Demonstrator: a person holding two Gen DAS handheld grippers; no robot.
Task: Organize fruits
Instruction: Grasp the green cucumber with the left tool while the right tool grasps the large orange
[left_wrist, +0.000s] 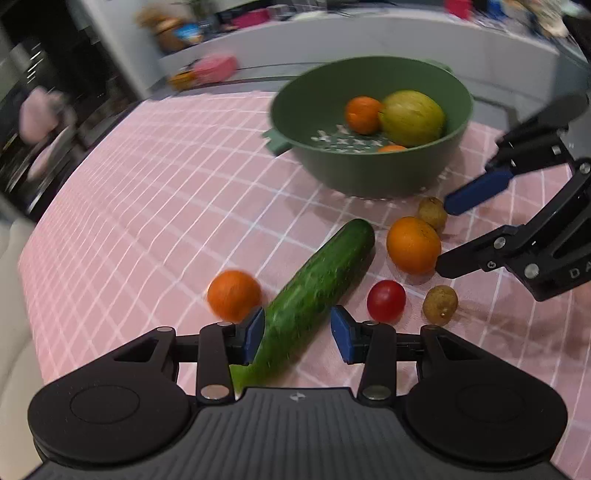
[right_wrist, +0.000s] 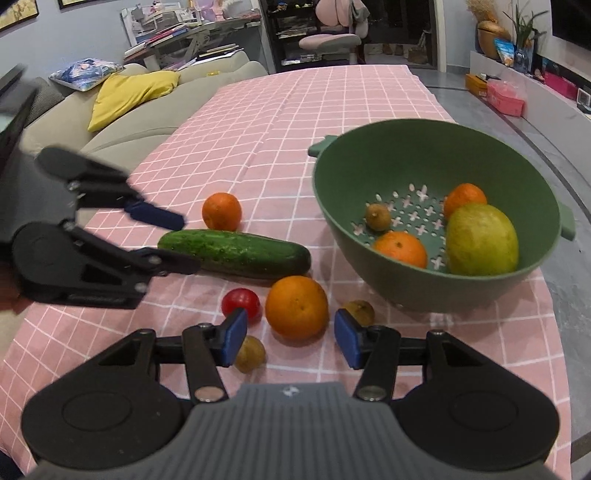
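A green cucumber (left_wrist: 317, 284) (right_wrist: 236, 253) lies on the pink checked cloth. My left gripper (left_wrist: 298, 332) (right_wrist: 184, 243) is open and straddles its near end; the right pad stands clear of the skin. A large orange (left_wrist: 413, 245) (right_wrist: 296, 306) sits just ahead of my open right gripper (right_wrist: 291, 338) (left_wrist: 445, 236), between the lines of its fingers and untouched. The green colander bowl (left_wrist: 369, 177) (right_wrist: 332, 206) behind holds two oranges, a yellow-green fruit (right_wrist: 480, 240) and a small brown fruit.
Loose on the cloth are a smaller orange (left_wrist: 234, 295) (right_wrist: 221, 210), a red cherry tomato (left_wrist: 386, 301) (right_wrist: 242, 302) and two small brown fruits (right_wrist: 251, 354) (right_wrist: 360, 312). A sofa with a yellow cushion (right_wrist: 129, 92) runs along the table's far side.
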